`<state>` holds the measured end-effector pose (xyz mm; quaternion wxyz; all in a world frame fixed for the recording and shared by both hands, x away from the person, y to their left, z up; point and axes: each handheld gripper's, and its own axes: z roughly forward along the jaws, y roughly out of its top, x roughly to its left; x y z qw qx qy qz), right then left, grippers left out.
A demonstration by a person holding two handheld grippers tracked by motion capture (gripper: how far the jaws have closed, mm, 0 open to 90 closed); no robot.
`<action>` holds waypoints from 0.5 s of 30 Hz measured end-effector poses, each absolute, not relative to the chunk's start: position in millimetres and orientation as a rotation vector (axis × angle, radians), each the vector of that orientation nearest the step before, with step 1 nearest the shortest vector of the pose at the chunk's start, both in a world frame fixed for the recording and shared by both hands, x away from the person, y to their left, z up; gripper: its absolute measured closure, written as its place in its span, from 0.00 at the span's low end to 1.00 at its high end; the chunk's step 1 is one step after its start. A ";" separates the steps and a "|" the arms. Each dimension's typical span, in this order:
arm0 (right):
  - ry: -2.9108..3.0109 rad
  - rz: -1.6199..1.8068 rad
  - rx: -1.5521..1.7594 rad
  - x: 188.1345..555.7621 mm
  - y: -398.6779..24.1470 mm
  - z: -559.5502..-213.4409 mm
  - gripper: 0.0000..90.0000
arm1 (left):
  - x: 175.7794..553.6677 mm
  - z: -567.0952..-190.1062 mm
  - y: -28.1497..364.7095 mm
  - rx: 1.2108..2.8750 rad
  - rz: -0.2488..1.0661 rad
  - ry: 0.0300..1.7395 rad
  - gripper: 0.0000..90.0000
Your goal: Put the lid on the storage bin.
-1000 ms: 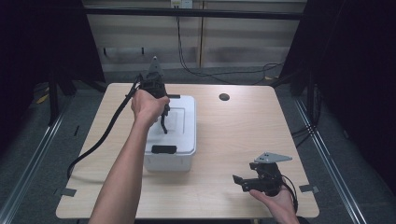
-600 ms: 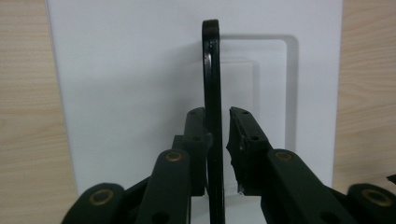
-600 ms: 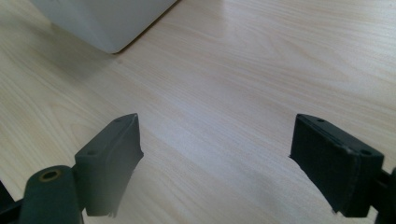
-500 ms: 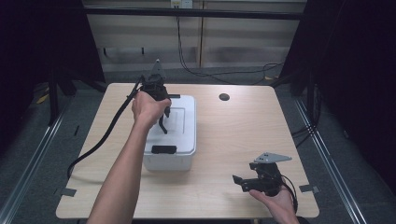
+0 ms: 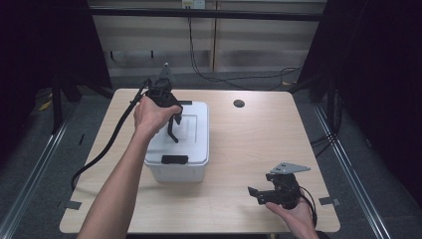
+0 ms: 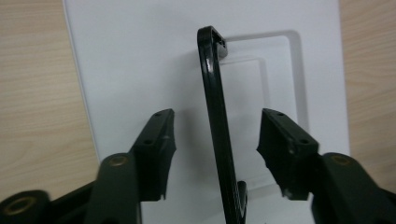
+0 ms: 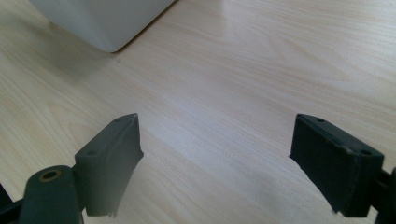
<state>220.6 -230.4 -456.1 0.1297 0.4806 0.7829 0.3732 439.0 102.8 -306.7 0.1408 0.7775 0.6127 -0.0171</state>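
Note:
A white lidded box (image 5: 191,132) stands on the left half of the table. Its thin black carrying handle (image 5: 173,130) is raised above the lid. My left gripper (image 5: 172,119) points down over the lid. In the left gripper view the handle (image 6: 215,93) runs up between the jaws, with a gap to each pad. The left gripper (image 6: 218,119) is open, its jaws having just been opening. My right gripper (image 5: 256,195) rests low at the table's near right, open, with bare wood between its pads (image 7: 114,154).
A black latch (image 5: 175,159) sits on the box's near side. A dark round hole (image 5: 239,103) marks the far table top. The left gripper's cable (image 5: 102,152) trails off the left edge. A corner of the box (image 7: 107,28) shows ahead of the right gripper.
The left gripper's jaws have parted and let go of the black handle, which now stands loose between them. The right gripper has not moved.

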 end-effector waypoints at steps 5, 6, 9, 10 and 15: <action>2.275 1.085 1.397 220.3 -230.1 -455.9 0.17 | 438.2 -310.4 115.7 2.249 -0.049 1.739 0.41; 2.275 1.084 1.396 220.5 -230.1 -456.0 0.17 | 437.9 -311.9 120.4 2.249 -0.061 1.720 0.41; 2.277 1.082 1.397 220.8 -230.1 -456.1 0.17 | 436.1 -313.0 130.3 2.245 -0.049 1.689 0.32; 2.276 1.081 1.397 221.0 -230.1 -456.2 0.17 | 435.4 -312.3 132.1 2.250 -0.039 1.672 0.31; 2.276 1.081 1.399 221.1 -229.6 -456.2 0.17 | 430.1 -304.5 135.9 2.219 -0.069 1.590 0.25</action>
